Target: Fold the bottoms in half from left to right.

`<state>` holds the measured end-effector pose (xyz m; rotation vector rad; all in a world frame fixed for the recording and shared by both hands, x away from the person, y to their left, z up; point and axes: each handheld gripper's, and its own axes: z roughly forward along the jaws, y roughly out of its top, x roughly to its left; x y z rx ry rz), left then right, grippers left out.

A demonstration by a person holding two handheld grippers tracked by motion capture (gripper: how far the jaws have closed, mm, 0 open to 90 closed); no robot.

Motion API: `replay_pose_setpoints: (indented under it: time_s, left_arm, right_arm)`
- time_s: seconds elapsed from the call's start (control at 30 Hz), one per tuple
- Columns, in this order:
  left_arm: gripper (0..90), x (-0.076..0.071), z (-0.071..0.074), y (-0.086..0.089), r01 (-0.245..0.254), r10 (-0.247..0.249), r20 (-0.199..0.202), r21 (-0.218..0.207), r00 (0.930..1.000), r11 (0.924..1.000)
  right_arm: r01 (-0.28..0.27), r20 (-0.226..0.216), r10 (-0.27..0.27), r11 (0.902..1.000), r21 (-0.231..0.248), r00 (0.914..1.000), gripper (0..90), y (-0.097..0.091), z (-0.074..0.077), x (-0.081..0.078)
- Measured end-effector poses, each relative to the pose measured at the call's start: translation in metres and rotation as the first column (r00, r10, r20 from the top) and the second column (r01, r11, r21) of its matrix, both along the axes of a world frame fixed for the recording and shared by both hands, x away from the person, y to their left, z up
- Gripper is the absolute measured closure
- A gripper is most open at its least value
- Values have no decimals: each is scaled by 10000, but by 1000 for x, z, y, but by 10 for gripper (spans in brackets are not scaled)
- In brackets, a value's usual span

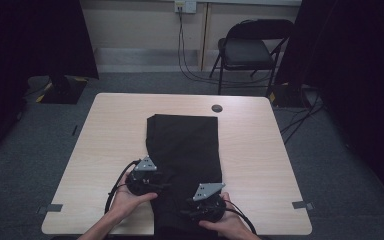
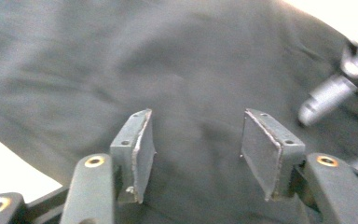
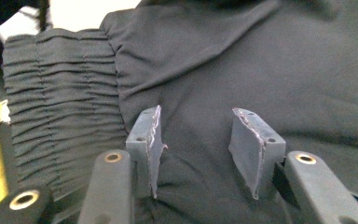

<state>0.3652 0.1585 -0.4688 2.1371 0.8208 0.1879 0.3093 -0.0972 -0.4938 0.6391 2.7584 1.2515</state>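
Now the black trousers [image 1: 185,165] lie folded lengthwise on the wooden table [image 1: 105,135]. Both the left gripper [image 2: 196,140] and the right gripper [image 3: 196,140] hover over the cloth with jaws apart, holding nothing, near its gathered waistband [image 3: 60,107].

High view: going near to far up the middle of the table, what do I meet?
Right gripper → left gripper → black folded garment → round grey table grommet → black folding chair on the floor beyond.
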Motion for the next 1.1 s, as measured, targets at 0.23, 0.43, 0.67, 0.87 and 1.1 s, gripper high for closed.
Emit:
replay_pose_setpoints:
  time_s: [0.23,0.43,0.67,0.87,1.1]
  left_arm:
    - [523,11,-2,6,-324,323,172,48,9993,9995]
    - [611,48,5,0,-738,717,465,449,9963,9963]
    - [595,76,-18,-2,-1365,1359,131,915,9906,9864]
    - [517,54,-20,-11,-651,605,348,1507,9976,9864]
    - [533,46,-9,1,-452,415,359,1079,9985,9931]
  right_arm:
    - [-627,-112,624,9977,-247,9980,494,-1,10,-14]
    - [1253,640,-1307,9886,830,9894,536,-15,32,39]
    - [3213,947,-3240,9460,435,9413,467,-19,25,118]
    - [3547,677,-3529,9349,-159,9332,426,-18,-3,122]
    - [2724,1125,-2702,9622,-43,9562,429,-28,-7,93]
